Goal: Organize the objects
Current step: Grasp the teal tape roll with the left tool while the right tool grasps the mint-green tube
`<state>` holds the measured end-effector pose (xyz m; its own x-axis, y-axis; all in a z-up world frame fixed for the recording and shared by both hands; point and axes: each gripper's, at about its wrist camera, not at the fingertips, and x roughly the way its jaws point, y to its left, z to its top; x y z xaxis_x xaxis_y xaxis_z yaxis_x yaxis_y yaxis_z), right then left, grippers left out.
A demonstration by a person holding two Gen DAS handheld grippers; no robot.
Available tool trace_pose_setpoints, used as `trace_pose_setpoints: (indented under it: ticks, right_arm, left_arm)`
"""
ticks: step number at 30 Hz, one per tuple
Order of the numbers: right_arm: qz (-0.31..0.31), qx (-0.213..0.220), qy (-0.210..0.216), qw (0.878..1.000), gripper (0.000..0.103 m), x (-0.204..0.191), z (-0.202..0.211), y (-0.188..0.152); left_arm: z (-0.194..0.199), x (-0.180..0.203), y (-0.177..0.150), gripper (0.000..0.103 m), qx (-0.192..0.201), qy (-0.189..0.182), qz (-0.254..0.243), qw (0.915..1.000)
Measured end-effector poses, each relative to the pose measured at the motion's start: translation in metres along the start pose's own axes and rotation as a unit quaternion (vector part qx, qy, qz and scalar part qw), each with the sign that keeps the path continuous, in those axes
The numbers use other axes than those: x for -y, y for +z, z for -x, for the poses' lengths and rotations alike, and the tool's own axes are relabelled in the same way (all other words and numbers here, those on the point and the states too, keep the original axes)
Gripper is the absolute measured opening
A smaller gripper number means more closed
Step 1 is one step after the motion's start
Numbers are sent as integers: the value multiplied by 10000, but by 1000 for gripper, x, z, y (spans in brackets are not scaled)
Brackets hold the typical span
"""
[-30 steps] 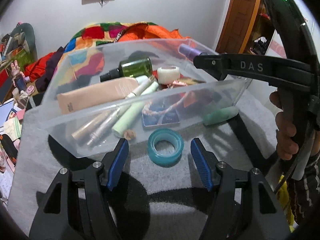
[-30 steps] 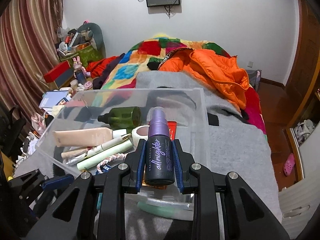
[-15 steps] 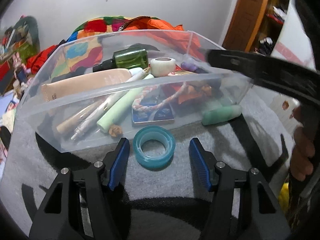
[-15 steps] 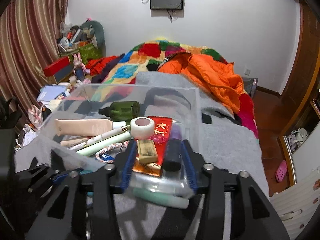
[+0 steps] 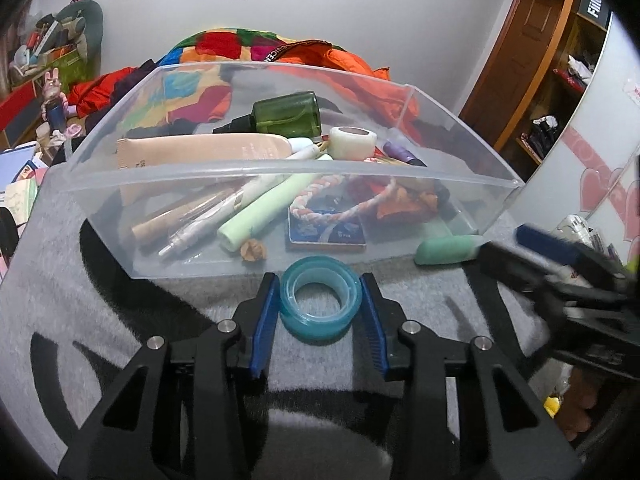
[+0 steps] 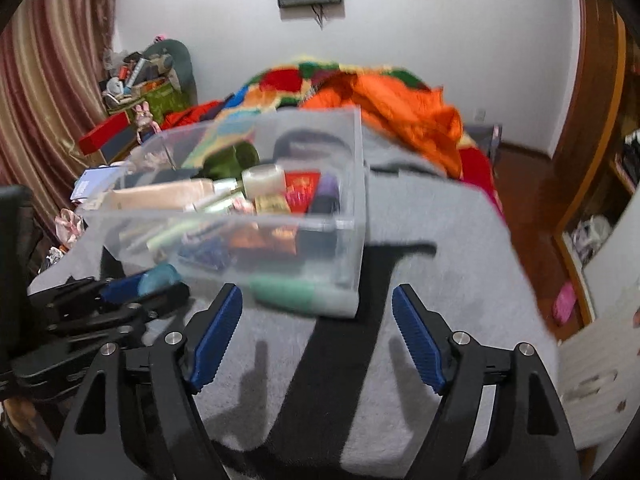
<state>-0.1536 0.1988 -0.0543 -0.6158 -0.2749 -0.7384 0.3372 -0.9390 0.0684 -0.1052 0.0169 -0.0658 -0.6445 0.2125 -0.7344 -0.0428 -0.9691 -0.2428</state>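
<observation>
A clear plastic bin point(image 5: 280, 168) sits on the grey blanket, holding a green bottle point(image 5: 286, 115), a beige tube point(image 5: 200, 152), a white tape roll point(image 5: 352, 142), a purple spray bottle point(image 5: 400, 154) and several other small items. My left gripper point(image 5: 320, 306) is shut on a teal tape roll point(image 5: 319, 304) lying on the blanket just in front of the bin. My right gripper point(image 6: 316, 328) is open and empty, low over the blanket in front of the bin point(image 6: 248, 236). A mint-green tube point(image 5: 446, 250) lies by the bin's front right corner; it also shows in the right wrist view point(image 6: 296, 294).
The grey blanket point(image 5: 60, 300) has black stripes. An orange jacket point(image 6: 400, 120) and a patchwork quilt point(image 5: 224, 44) lie behind the bin. Clutter stands at the far left point(image 5: 48, 56). A wooden door point(image 5: 516, 64) is on the right.
My right gripper let go of the purple spray bottle in the bin, opened and pulled back and down. My left gripper moved forward and closed on the teal tape roll.
</observation>
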Motion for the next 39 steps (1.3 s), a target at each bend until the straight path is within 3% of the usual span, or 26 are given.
trace_pose_setpoints:
  ticks: [4,9,15,18,20,39]
  right_arm:
    - [-204,-297,37,9993,75,-1,-20,-2]
    - [-295,-378,-134,9988,83,-7,-34,-1]
    - [-415,-586,-217,9972,83,-5,-46,-1]
    - [-506,-490,-185,9973,81,-2,-42,0]
    - [-500,-456,-215,9975,71,-2,-40,-2]
    - [-73,520,-64,9986,71,-23,36,4]
  left_arm:
    - [7,0,-7,40,41,36,-94,9999]
    - [15,-2,-17,40,92,32,-114,9999]
    - [23,-2,-21,40,169,62,-195,9996]
    - [27,-2,-22,40,211,46,-207,9996]
    - [32,-2,-22,40,262,44,-220,9994]
    - [85,-8,16,40,871,167,-393,9953]
